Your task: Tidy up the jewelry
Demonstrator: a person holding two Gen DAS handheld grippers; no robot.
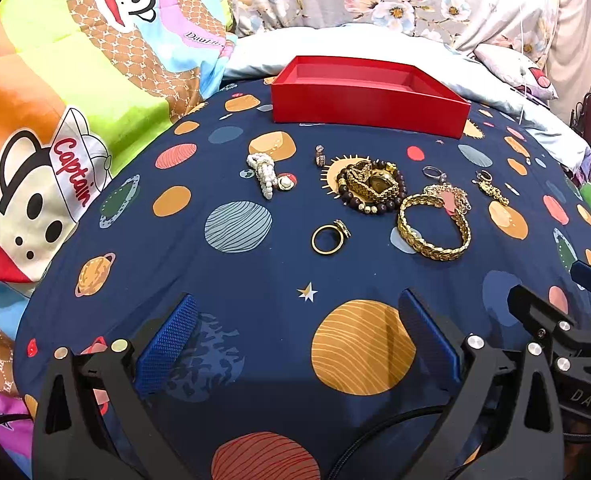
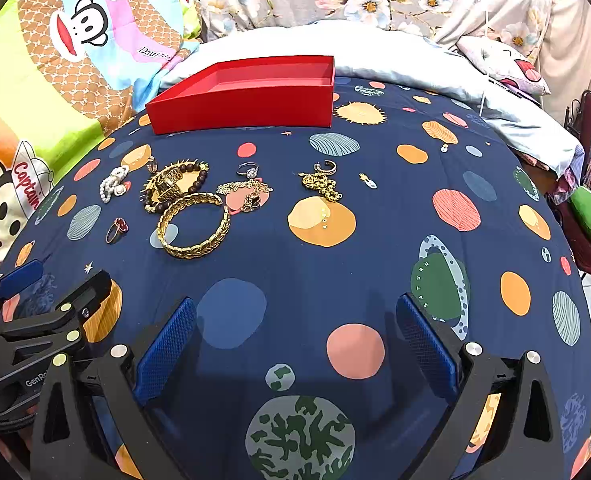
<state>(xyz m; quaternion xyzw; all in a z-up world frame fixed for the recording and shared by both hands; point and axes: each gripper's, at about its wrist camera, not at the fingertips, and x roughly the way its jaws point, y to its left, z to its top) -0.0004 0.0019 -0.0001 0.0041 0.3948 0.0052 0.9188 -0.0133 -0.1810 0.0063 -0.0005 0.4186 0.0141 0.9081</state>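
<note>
Both claws hang empty with jaws apart over the bed: left claw (image 1: 295, 344), right claw (image 2: 295, 344). The jewelry lies loose on the bedspread (image 1: 255, 288) at about 12 o'clock from the left claw and 10 o'clock from the right, so the left appears nearer; the gold bracelet (image 1: 434, 227) lies flat, its oval running roughly 9-to-3. The red box (image 1: 369, 94), empty, sits beyond at 12 o'clock, long axis 9-to-3.
</note>
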